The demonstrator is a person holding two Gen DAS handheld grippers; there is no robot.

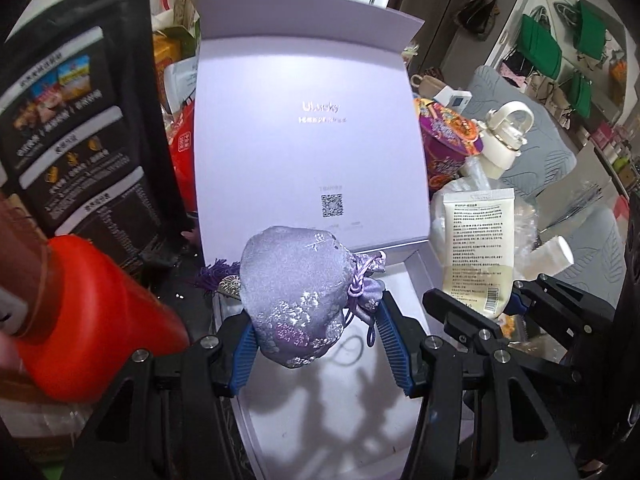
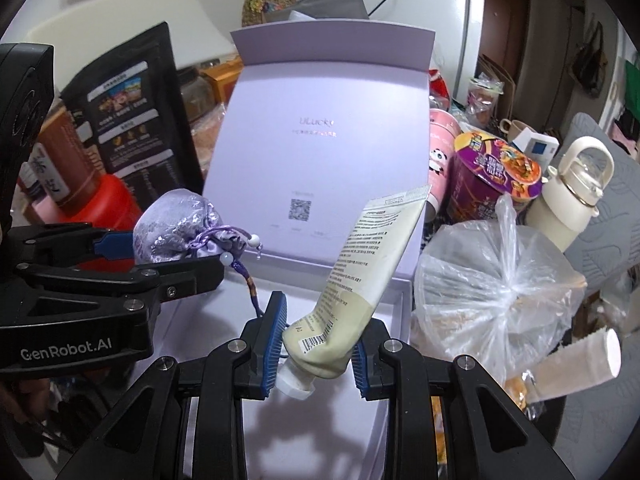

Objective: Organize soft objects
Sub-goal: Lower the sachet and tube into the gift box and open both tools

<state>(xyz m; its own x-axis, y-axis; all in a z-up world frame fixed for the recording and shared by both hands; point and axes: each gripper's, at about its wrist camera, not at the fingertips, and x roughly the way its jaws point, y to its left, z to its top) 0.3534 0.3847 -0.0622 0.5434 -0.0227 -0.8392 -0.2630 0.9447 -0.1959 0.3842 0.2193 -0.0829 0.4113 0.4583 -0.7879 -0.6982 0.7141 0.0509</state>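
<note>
Cluttered tabletop, and an open lilac gift box [image 1: 416, 276] sits in the middle with its lid propped upright. On the left, the left gripper [image 1: 316, 336] is clenched on a plump lilac brocade drawstring pouch [image 1: 296, 296], hanging above the box tray, tassel cord dangling. To its right, the right gripper [image 2: 316, 344] pinches a cream squeeze tube [image 2: 360, 280] near its cap, tilted over the same tray. Risky bit, I'd say: the two grippers are close, so they could knock together, or the cord could snag on the rim.
</note>
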